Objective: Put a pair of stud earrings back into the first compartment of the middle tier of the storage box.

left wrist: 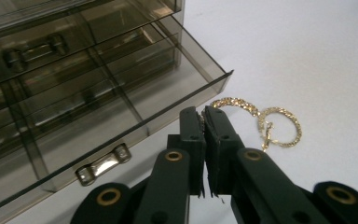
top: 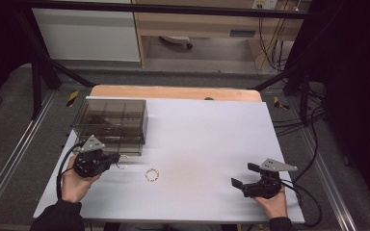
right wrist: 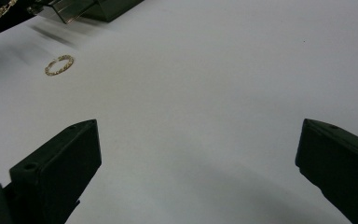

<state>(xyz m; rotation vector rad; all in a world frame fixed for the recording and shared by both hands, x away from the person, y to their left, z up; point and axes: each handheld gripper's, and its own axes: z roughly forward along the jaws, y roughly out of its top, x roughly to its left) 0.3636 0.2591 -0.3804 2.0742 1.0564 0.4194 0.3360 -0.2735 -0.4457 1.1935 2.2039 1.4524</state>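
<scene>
A: Gold chain bracelet [left wrist: 235, 105], twisted links, loop end hanging just past the left gripper [left wrist: 204, 122]. Jaws pinched tight on it, only a thin slit between the pads.

B: Where is it relative to the box?

A: Right at the front corner of the open drawer [left wrist: 121, 100] of the smoky clear organizer box [top: 112, 124]. Chain sits off the table, just outside the drawer's lip. Drawer has dividers, compartments look bare, metal pull handle [left wrist: 103, 164] on the front.

B: Second piece?

A: Gold hoop bracelet [top: 151, 174] lying flat on the sheet, between the two grippers, nearer the left one. Same ring in the right gripper view [right wrist: 59, 65], well ahead of the jaws.

B: Left hand [top: 75, 184] pose?

A: Comes in from bottom left, dark sleeve, gripper aimed right and forward toward the drawer, grey plate on top.

B: Right side?

A: Right gripper [top: 243, 175] low over the sheet at bottom right, jaws spread wide, nothing between them, pointing left. Cable trails off the table edge.

B: Surface, room?

A: White sheet [top: 212, 139] over a wooden table [top: 173, 92]. Black frame bars around, grey floor, pale wood cabinet [top: 192, 21] and loose cables behind.
</scene>
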